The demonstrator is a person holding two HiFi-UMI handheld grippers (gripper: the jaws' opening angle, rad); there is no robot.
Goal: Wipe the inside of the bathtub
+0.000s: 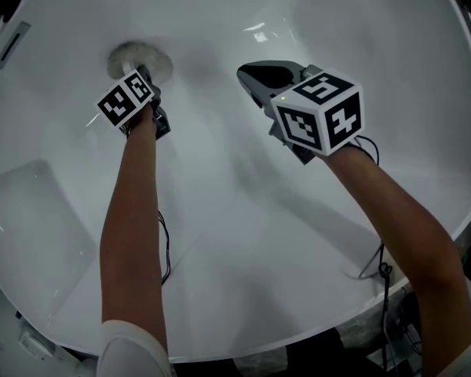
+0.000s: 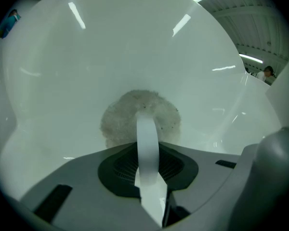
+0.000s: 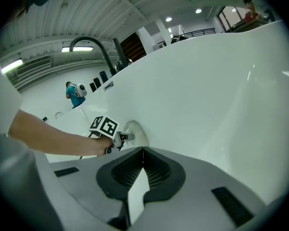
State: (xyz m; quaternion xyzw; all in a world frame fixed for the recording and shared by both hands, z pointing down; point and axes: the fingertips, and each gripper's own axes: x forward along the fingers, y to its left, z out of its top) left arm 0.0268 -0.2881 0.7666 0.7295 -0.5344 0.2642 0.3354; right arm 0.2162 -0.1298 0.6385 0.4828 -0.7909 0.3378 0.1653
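Scrubbing of the tub wall is judged to be the step in hand. The left hand-held gripper (image 1: pixel 146 78) is clenched on a white strip (image 2: pixel 147 141) that leads to a round grey scrubbing pad (image 2: pixel 119 120). The pad is pressed flat against the white bathtub (image 1: pixel 298 234) directly ahead of the jaws. The right hand-held gripper (image 1: pixel 255 75) is held off to the side, well apart from the pad, with its jaws closed together and nothing between them. Only bare curved wall lies ahead of it.

For a good result, the pad is best laid flat on the surface, with pressure applied evenly through the strip so that it is neither folded nor dragged out of the jaws. Overlapping strokes are advised, worked from the upper wall down toward the floor, so that no band is missed. A tilted wrist is likely to be needed in the curved corners.

No brand, label or legible writing is seen on the tub or pad. Only black-and-white square markers are carried on each gripper's cube (image 1: pixel 320 112).
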